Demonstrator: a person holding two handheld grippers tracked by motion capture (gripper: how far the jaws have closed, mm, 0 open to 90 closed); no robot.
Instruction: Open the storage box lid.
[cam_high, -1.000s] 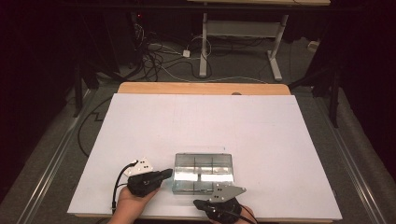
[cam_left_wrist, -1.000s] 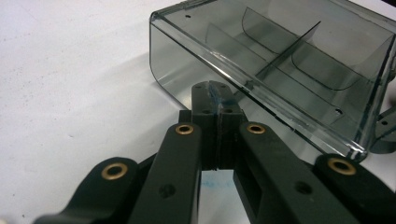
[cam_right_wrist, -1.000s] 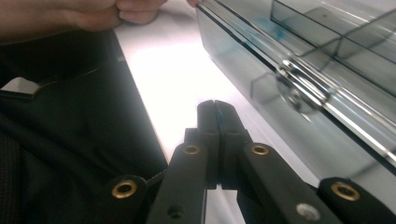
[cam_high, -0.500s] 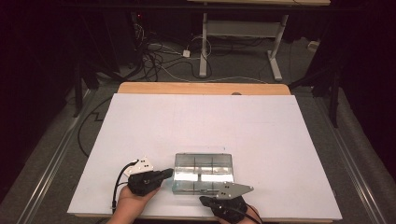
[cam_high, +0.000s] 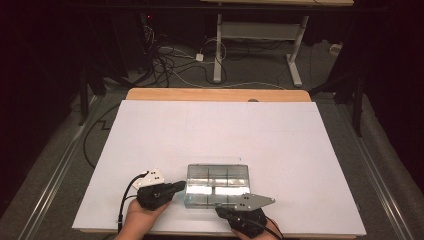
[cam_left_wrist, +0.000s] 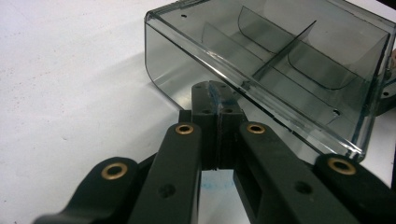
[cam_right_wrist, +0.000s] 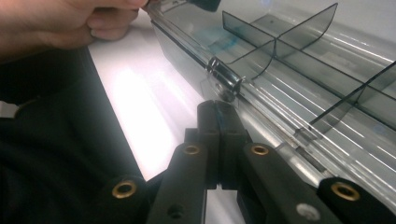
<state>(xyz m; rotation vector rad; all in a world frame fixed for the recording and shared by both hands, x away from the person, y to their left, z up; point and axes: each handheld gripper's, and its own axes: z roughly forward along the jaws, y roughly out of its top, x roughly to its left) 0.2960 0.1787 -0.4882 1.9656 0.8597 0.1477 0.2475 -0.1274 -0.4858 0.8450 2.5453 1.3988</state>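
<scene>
A clear plastic compartment box (cam_high: 217, 185) lies near the front edge of the white table, lid off, with thin dividers inside (cam_left_wrist: 280, 60). My left gripper (cam_high: 180, 186) lies at the box's left end. Its jaws are shut with nothing between them, and the tips (cam_left_wrist: 215, 93) rest against the box's side wall below the rim. My right gripper (cam_high: 222, 206) sits at the box's near side under its grey plate (cam_high: 252, 201). It is also shut on nothing, and its tips (cam_right_wrist: 218, 109) stand just short of a small metal latch (cam_right_wrist: 224, 79) on the box's edge.
The white table top (cam_high: 220, 135) stretches wide behind the box, with a wooden strip (cam_high: 215, 94) at its far edge. Cables and a desk frame (cam_high: 255, 35) lie on the dark floor beyond. A hand (cam_right_wrist: 70, 23) holds the left gripper close to the box.
The right gripper and its grey plate have shifted slightly to the right along the box's near side. The left gripper and the box have stayed in place.
</scene>
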